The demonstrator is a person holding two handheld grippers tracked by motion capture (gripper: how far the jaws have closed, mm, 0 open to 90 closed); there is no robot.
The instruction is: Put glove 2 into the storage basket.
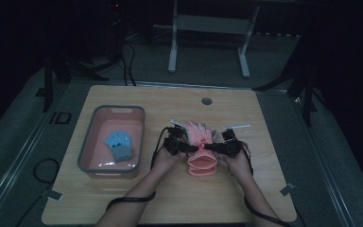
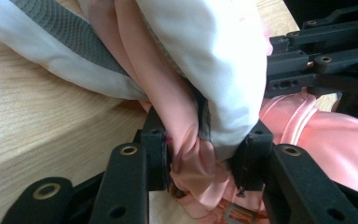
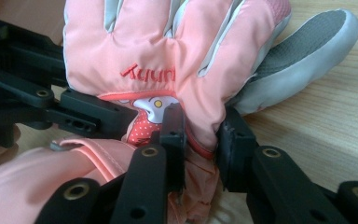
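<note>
A: Where was the pink glove [image 1: 200,142]?

B: It lay near the middle of the wooden counter [image 1: 170,198], just right of the pink bin [image 1: 89,137]. Its fingers pointed away from the person and its cuff, folded back toward the person, sat between the 2 hands.

A: And the left gripper [image 1: 185,147]?

B: It came in at the glove's left side, held by the person's left hand [image 1: 164,161]. In the left gripper view its 2 black jaws were closed on a bunch of the glove's pink and white fabric at the wrist, the cloth squeezed between them.

A: The right gripper [image 1: 211,147]?

B: It met the glove from the opposite side, in the right hand [image 1: 238,163]. The right gripper view showed its jaws pinched together on the glove's edge just below the red lettering [image 3: 148,72], beside a small cartoon patch [image 3: 151,103]. The grey and white thumb [image 3: 303,51] stuck out to the right there, resting on the counter.

A: Were the 2 grippers close?

B: Very near each other, both clamped on the glove's wrist area; each showed in the other's camera, just beside the fabric.

A: Anything in the bin?

B: 1 blue glove [image 1: 120,144] with a grey cuff lay flat on its floor, well apart from the pink glove.

A: Anything else on the counter?

B: A small round grommet [image 1: 206,100] sat beyond the pink glove, near the far edge.
</note>
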